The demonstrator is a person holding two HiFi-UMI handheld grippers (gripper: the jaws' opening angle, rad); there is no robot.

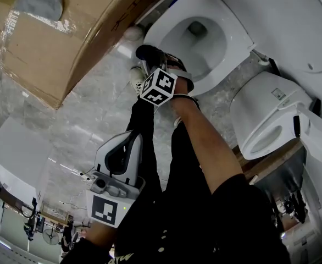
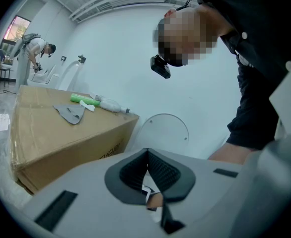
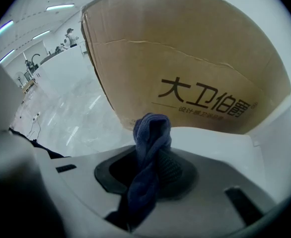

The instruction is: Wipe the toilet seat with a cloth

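The white toilet seat (image 1: 233,53) rings the open bowl at the top of the head view. My right gripper (image 1: 150,58) is at the seat's front-left rim, shut on a dark blue cloth (image 1: 148,51). In the right gripper view the twisted cloth (image 3: 153,133) sticks up out of the right gripper (image 3: 154,165), just over the white seat rim (image 3: 215,140). My left gripper (image 1: 134,139) hangs low by my leg, away from the toilet. In its own view the left gripper (image 2: 148,168) is shut with nothing in it, and the round toilet lid (image 2: 163,132) shows beyond.
A big cardboard box (image 1: 67,32) stands close to the toilet's left, its printed side (image 3: 205,100) facing the right gripper. A grey rag (image 2: 71,112) and a green bottle (image 2: 83,100) lie on top of it. A second toilet seat unit (image 1: 265,120) sits at the right. The floor is grey marble.
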